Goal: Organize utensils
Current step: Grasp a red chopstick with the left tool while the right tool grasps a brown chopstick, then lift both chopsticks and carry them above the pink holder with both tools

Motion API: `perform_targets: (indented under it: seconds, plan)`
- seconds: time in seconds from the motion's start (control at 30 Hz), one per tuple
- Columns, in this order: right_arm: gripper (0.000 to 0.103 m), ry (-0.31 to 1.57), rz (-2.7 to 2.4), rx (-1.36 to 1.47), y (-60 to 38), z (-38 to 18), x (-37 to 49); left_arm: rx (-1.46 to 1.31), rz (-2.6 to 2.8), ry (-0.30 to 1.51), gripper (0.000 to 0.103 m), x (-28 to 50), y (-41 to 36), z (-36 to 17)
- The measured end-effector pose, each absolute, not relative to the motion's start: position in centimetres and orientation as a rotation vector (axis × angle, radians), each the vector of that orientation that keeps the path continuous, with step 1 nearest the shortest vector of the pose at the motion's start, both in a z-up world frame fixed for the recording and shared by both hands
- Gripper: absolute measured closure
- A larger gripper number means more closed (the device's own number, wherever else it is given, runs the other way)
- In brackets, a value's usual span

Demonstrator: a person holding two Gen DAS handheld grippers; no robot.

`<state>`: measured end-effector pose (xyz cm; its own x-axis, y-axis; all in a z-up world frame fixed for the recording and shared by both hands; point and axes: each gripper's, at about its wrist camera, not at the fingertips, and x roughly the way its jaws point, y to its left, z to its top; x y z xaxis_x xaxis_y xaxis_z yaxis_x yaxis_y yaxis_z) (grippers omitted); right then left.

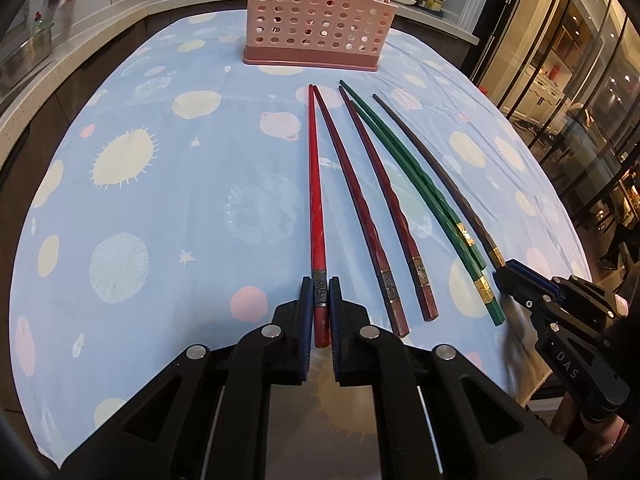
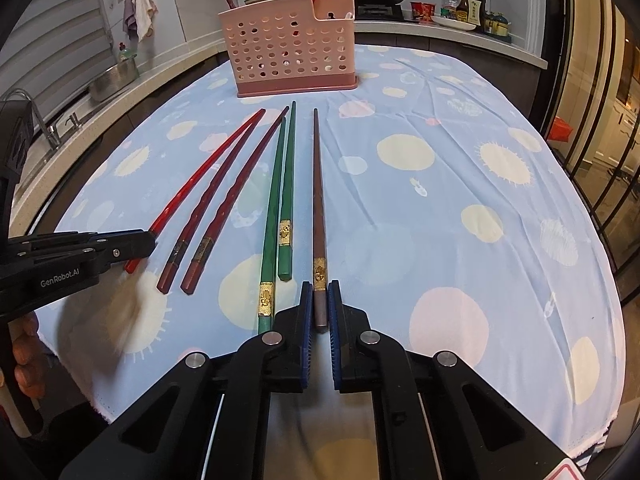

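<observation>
Watching both grips, we judge the main risk to be pivoting: each chopstick is pinched only at its thick near end, so on lifting, the long free tip may droop or swing. The left gripper (image 1: 321,292) is clamped on the bright red chopstick (image 1: 314,184), leftmost in the row; the right gripper (image 2: 319,298) is clamped on the brown chopstick (image 2: 318,192), rightmost in the row. A swinging tip could knock the neighbours, since the red one's far tip lies touching a dark red one (image 1: 352,200) and the brown runs near the green pair (image 2: 280,184). A further risk, we judge, is missing the pink holder (image 2: 288,52) at the far end of the table (image 2: 460,200), or catching a tip on its perforated wall. Count on the cloth: six chopsticks, namely one bright red, two dark red, two green, one brown. One holder, with at least two more chopsticks already standing inside. Two grippers.
</observation>
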<state>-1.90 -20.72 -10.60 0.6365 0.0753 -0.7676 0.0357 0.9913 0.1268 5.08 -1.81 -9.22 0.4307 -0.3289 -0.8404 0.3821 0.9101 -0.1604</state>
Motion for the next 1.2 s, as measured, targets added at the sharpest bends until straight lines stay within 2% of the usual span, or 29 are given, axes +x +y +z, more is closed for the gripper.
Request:
perform_targets:
  seconds: [0.23,0.6,1.2]
  plan:
    - [0.096,0.836,0.021,0.148,-21.2,-8.5,-2.5,0.027,-0.457,1.015,0.096,4.7,-1.1,-7.5]
    - [0.096,0.718,0.043,0.192,-22.7,-3.0,-2.5,0.000,-0.475,0.891,0.096,4.8,-0.6,-2.0]
    - [0.096,0.504,0.046,0.201,-25.6,4.9,2.1,-0.003,-0.441,0.665,0.096,10.1,-1.5,6.4]
